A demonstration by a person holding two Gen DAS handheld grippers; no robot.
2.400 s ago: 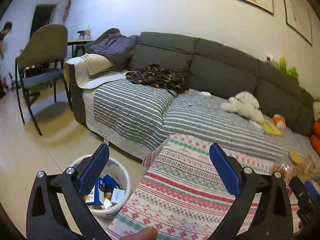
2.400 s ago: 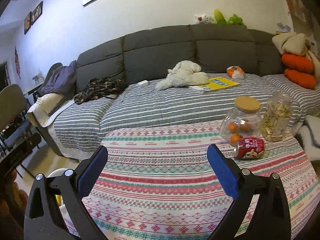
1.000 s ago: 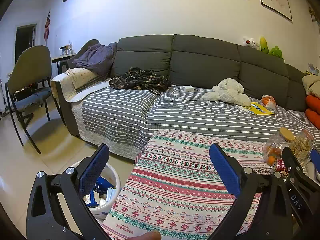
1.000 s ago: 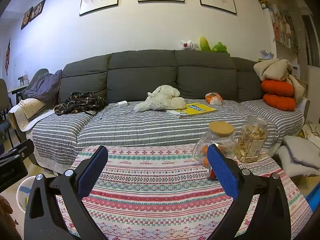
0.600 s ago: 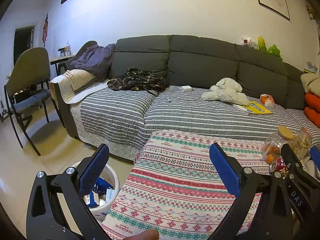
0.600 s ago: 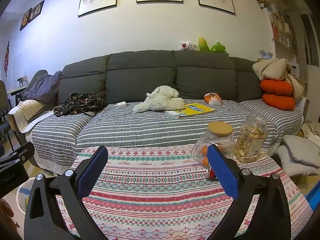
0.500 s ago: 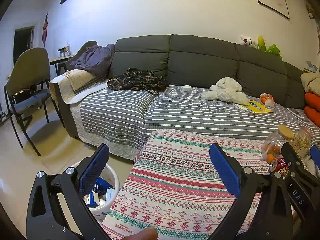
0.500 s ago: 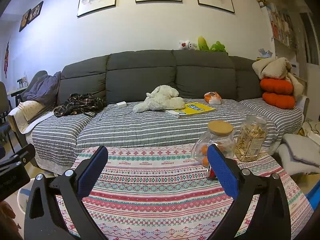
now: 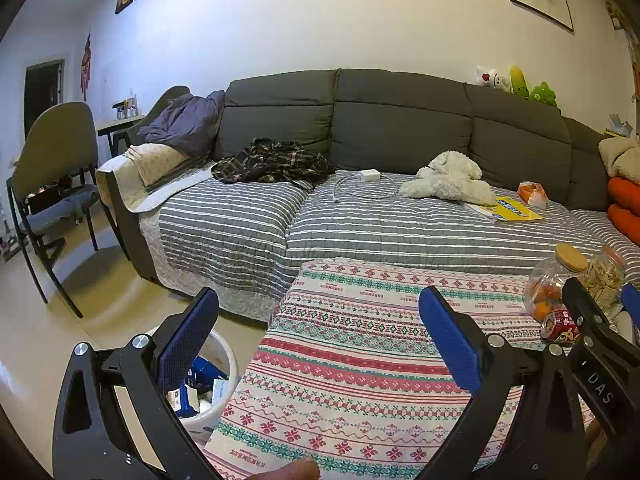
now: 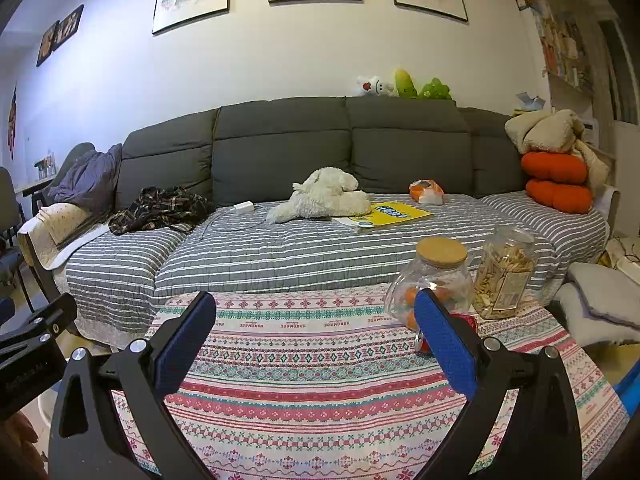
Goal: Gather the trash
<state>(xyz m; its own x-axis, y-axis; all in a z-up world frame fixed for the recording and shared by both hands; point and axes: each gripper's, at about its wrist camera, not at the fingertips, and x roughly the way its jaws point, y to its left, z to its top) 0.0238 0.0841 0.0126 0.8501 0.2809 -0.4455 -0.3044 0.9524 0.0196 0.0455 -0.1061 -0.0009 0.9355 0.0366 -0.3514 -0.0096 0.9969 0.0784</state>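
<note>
Red can (image 9: 560,326) lies on its side on the patterned tablecloth (image 9: 360,344), ahead-right of my left tongs (image 9: 320,340), touching the orange jar (image 9: 554,280); half hidden behind the right pad of my right tongs (image 10: 314,336). Both tongs gape, empty. Bin (image 9: 212,392) sits below the left tongs' left pad. Risk, I judge: can rolls, or I knock the jars. Cloth reads "HANDMADE"; can print unreadable.
</note>
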